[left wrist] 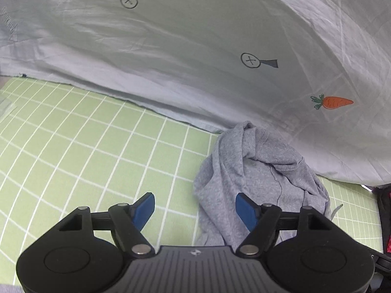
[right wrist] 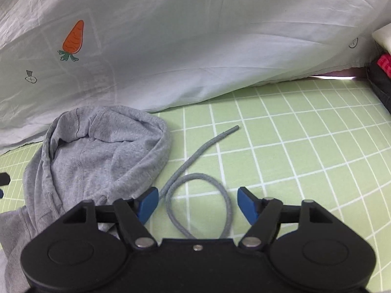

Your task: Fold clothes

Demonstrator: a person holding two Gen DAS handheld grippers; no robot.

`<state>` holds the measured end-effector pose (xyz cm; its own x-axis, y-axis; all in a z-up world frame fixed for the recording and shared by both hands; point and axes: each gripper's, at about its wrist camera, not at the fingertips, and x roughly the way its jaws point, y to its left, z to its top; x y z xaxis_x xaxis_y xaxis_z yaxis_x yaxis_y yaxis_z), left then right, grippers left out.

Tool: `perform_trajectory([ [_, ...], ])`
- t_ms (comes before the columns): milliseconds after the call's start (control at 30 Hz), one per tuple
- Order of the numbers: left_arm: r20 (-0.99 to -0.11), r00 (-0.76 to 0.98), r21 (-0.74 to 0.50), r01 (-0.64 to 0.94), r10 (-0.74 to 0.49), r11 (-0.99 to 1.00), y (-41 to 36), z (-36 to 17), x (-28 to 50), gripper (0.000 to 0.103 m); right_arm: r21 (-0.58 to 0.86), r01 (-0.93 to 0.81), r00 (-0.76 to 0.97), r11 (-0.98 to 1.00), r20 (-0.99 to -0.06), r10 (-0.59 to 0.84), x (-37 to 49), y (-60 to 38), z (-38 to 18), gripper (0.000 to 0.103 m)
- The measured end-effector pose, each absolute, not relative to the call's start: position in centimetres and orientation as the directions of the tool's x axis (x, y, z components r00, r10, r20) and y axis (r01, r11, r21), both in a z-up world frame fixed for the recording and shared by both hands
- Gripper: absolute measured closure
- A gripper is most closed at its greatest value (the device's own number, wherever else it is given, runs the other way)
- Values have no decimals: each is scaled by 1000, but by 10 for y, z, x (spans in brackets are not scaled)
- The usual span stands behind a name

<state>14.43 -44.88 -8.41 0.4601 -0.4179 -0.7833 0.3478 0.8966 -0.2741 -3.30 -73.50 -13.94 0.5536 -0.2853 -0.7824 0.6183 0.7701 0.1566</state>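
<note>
A grey hoodie (left wrist: 264,178) lies crumpled on a green checked sheet (left wrist: 85,146), its hood bunched upward. My left gripper (left wrist: 195,207) is open and empty; its right blue pad (left wrist: 245,211) is over the hoodie's left side. In the right wrist view the hoodie (right wrist: 97,156) lies at the left, hood opening facing up. Its grey drawstring (right wrist: 195,185) loops over the sheet between the open fingers of my right gripper (right wrist: 196,205), which holds nothing. The left blue pad (right wrist: 147,202) is at the hoodie's edge.
A pale quilt (left wrist: 195,48) with a carrot print (left wrist: 333,102) is heaped behind the hoodie, also shown in the right wrist view (right wrist: 195,36). Dark and red items (right wrist: 382,73) sit at the far right edge of the sheet (right wrist: 305,146).
</note>
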Motion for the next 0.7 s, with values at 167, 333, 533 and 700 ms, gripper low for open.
perform_trajectory([
  [167, -813, 451, -238, 320, -369, 917, -443, -92, 132, 26, 98, 654, 502, 751, -799, -332, -15, -726, -145, 21],
  [333, -829, 436, -231, 304, -351, 924, -443, -99, 133, 26, 28, 668, 455, 744, -807, -377, -7, -718, -149, 38],
  [533, -801, 462, -264, 298, -381, 917, -442, -84, 134, 25, 33, 617, 485, 786, -803, -347, -15, -722, -141, 101],
  [700, -763, 494, -289, 316, -417, 904, -428, -56, 118, 25, -8, 581, 592, 814, -683, -429, -47, -704, -79, 100],
])
